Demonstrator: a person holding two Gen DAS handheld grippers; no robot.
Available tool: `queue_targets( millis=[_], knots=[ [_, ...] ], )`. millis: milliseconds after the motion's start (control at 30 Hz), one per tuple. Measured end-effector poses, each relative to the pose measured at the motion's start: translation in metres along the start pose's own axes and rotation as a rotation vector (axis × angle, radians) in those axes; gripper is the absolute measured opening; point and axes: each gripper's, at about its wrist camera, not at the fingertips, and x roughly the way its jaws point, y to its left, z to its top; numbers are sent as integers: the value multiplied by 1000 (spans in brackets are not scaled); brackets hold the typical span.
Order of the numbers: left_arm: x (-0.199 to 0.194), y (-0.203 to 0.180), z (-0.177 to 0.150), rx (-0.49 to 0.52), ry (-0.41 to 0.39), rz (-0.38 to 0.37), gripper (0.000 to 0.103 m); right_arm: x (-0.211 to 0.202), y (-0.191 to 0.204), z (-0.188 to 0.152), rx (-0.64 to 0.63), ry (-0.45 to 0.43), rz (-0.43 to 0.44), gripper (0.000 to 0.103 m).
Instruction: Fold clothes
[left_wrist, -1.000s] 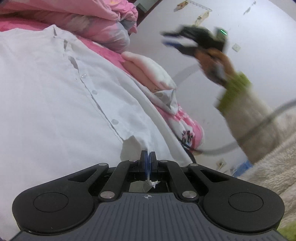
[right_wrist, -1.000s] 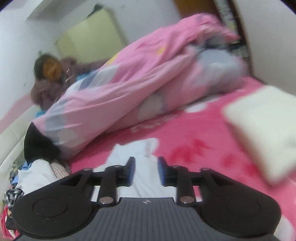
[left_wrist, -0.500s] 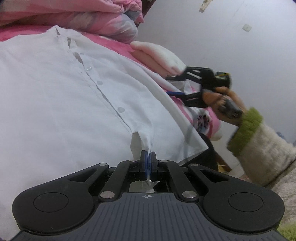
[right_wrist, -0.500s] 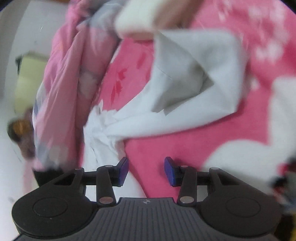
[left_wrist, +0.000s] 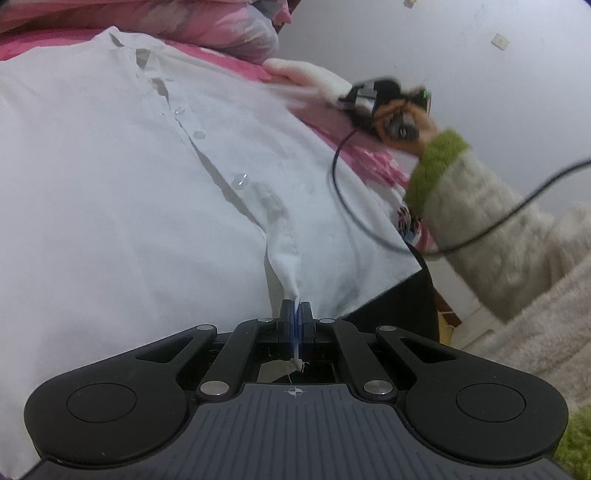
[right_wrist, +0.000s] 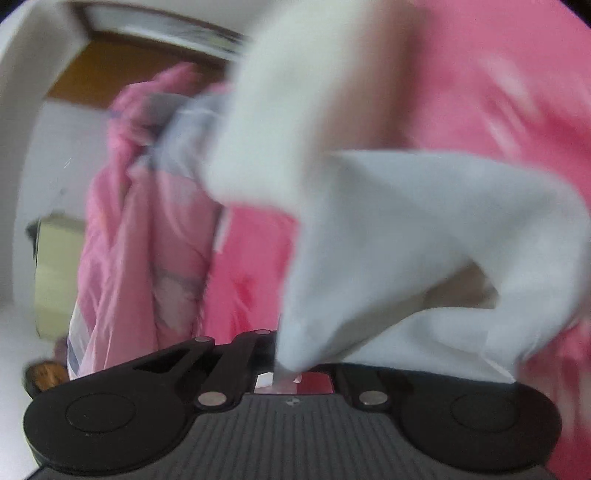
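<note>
Gripping white shirt (left_wrist: 129, 192) hem, apparently.

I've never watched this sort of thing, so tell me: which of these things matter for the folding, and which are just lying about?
For the job:
- white button-up shirt
- left hand-held gripper, shut on its hem
- right hand-held gripper, white cloth at its fingers

Lying about:
- pink quilt
- pink bedsheet
- folded cream cloth

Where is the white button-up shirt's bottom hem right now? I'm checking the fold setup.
In the left wrist view, the white button-up shirt has its hem pinched at bottom centre in the left tongs, over the pink bedspread.
</note>
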Motion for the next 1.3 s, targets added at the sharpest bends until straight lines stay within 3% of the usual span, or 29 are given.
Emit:
queue_targets(
  millis=[100,200,267,333,467,667,833,933,1067,1167,1233,1300],
  knots=[
    [3,3,1,-7,11,-3,0,12,30,14,-186,-37,-48,3],
    [4,5,1,-17,20,-5,0,33,34,18,-330,-33,-194,7],
    [4,6,0,-19,24,-5,0,52,21,17,-359,49,-284,18],
    [2,4,0,-16,22,-7,0,51,8,14,-339,103,-309,24],
    [-4,1,-1,-6,-4,-14,0,-4,8,3,-367,99,-244,41],
    [-5,0,-3,-26,-19,-24,0,-133,52,-54,-797,3,-109,41],
    [1,0,-5,-68,8,-63,0,-197,75,-149,-1114,164,113,40],
    [5,1,-6,-93,24,-87,0,-207,78,-206,-1253,278,161,39],
    [11,1,-7,-126,45,-118,0,-202,68,-253,-1275,386,172,39],
    [21,10,-11,-193,113,-96,3,-202,56,-270,-1262,414,145,39],
    [19,16,-12,-233,127,-88,23,-203,48,-270,-1228,414,131,39],
    [13,20,-12,-254,103,-82,28,-209,38,-262,-1185,388,103,40]
  ],
)
